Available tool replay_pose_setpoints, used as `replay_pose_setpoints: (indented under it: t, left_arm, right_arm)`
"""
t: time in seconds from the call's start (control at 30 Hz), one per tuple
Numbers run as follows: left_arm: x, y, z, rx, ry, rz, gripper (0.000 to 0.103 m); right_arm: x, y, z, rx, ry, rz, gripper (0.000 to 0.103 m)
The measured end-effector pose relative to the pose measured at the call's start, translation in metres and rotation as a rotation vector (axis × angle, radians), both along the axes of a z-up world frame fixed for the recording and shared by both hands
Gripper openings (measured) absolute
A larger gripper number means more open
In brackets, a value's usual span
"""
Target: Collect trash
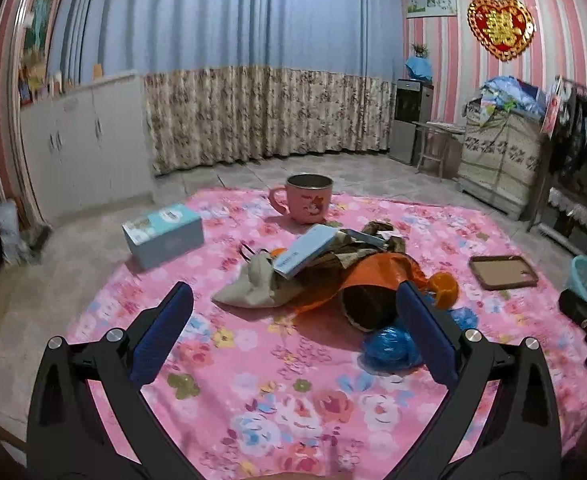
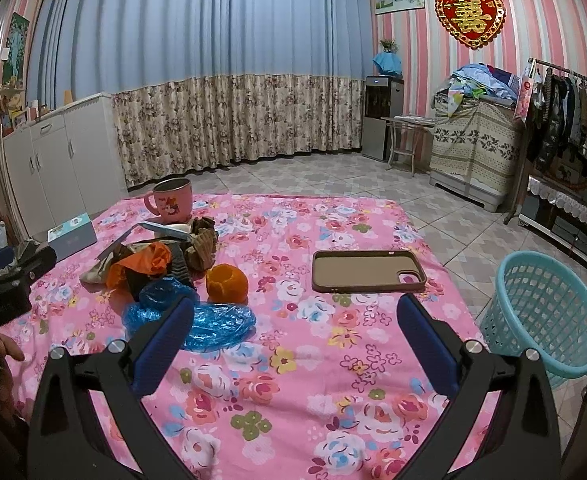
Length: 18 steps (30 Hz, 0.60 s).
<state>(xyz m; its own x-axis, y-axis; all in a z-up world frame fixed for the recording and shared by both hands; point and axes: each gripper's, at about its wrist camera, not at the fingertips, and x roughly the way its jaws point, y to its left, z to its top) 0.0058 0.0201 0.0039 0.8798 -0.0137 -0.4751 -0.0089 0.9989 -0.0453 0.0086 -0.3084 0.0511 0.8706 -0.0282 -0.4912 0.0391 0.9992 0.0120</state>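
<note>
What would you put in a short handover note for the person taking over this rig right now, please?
Left gripper: open, empty, hovering over the pink floral cloth, facing the trash pile.
Right gripper: open, empty, with the blue plastic wrap beside its left finger.
Trash: orange bag, crumpled brown paper, orange peel and blue wrap lie clustered mid-cloth.
Teal basket stands on the floor off the cloth's right edge; nothing visible inside.
Pink mug, tissue box and phone case are probably keepers.
Done: nothing visibly. Left: everything.

Pink-striped walls [image 2: 533,20], blue curtains [image 2: 213,40]
</note>
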Motion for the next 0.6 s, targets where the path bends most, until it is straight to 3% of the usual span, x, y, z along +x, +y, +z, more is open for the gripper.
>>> replay_pose_setpoints:
  t: [0.1, 0.2, 0.27, 0.3, 0.37, 0.43, 0.6]
  left_arm:
    - [-0.001, 0.004, -0.001, -0.004, -0.032, 0.05, 0.098]
    - [-0.009, 0.01, 0.006, -0.03, -0.137, 0.117, 0.098]
    - [-0.006, 0.017, 0.005, -0.101, -0.125, 0.093, 0.098]
    - [0.0, 0.02, 0.002, -0.122, -0.081, 0.073, 0.098]
    - [0.007, 0.018, 0.001, -0.082, -0.043, 0.05, 0.098]
    - [0.008, 0.013, 0.0, -0.02, -0.049, 0.063, 0.098]
    - [0.005, 0.003, -0.002, 0.051, -0.049, 0.045, 0.098]
  right_arm:
    - [-0.001, -0.001, 0.0, 0.003, 0.001, 0.002, 0.099]
    - [0.0, -0.001, 0.0, -0.001, 0.002, 0.001, 0.099]
    - [0.0, -0.001, 0.0, 0.002, 0.004, 0.001, 0.099]
    - [0.0, -0.001, 0.0, 0.001, 0.003, 0.003, 0.099]
    - [-0.001, -0.001, 0.001, -0.002, 0.0, 0.007, 0.099]
    - [-0.002, -0.001, 0.002, -0.002, -0.007, 0.008, 0.099]
    - [-0.002, -0.002, 0.0, 0.004, -0.025, -0.012, 0.099]
